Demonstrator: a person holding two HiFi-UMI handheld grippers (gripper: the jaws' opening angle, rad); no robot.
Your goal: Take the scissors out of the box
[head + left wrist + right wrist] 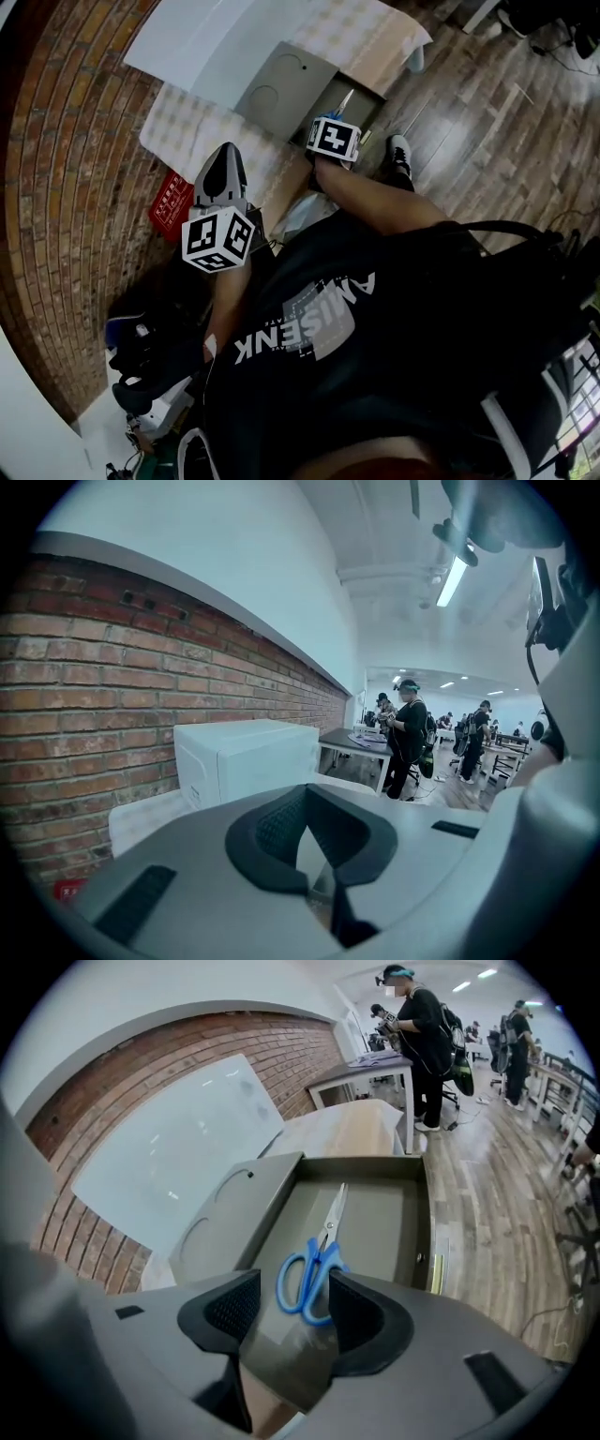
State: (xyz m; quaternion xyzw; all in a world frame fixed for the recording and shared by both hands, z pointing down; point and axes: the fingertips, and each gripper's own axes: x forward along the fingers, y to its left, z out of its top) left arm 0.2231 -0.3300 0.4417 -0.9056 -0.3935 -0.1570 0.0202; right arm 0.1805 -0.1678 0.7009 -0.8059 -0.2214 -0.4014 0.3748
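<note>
Right gripper view showed the scissors (319,1254) lying flat in the box (380,1218), blue handles between the right gripper's (295,1305) parted jaws, unclamped. Closing on one slick loop could let them pivot and drop back. The left gripper (307,803) was closed, empty

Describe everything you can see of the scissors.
The scissors have blue loop handles, plastic by the look, and bright metal blades closed together. They lie flat on the floor of the open grey box, blades pointing away from the right gripper. The handles sit between that gripper's parted jaws; whether a pad touches them cannot be told.
</note>
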